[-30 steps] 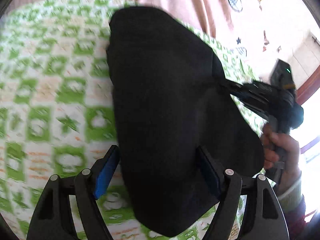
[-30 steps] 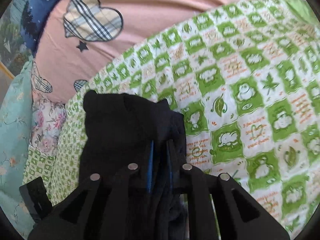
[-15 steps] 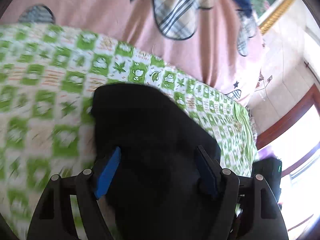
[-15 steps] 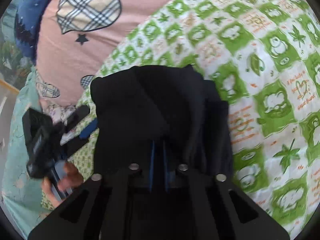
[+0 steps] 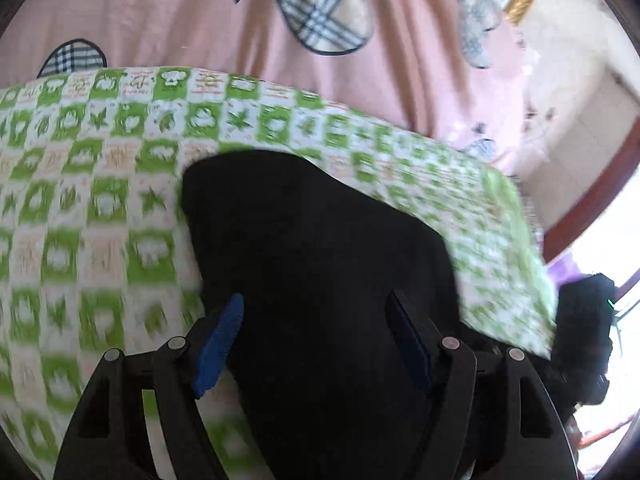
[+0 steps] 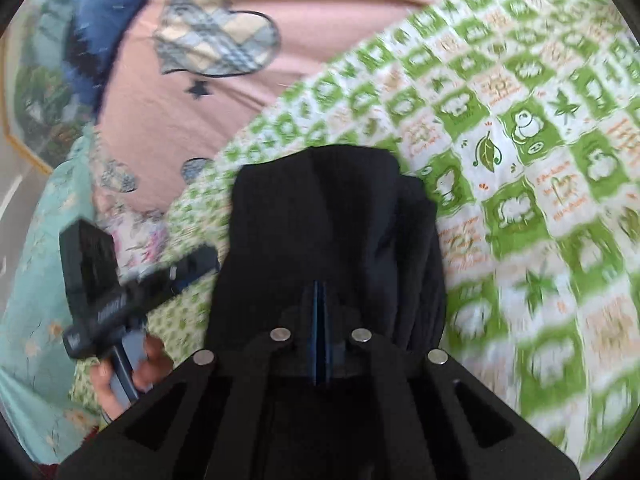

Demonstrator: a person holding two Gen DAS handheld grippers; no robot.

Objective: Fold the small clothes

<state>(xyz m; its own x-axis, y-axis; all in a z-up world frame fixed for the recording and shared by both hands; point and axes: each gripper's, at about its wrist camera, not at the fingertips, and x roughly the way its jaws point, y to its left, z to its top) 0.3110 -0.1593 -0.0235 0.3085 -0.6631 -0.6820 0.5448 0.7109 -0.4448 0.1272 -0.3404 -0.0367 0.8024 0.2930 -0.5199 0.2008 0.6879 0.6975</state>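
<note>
Mid-fold, the right gripper has its fingers clamped on the black garment while the left gripper, fingers apart, straddles it and must next close on the cloth between them.

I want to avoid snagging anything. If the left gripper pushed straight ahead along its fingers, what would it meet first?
The black garment: it already fills the gap of the open left gripper. Beyond it lies the green checked blanket, though depth is unclear in this blurred view.
</note>
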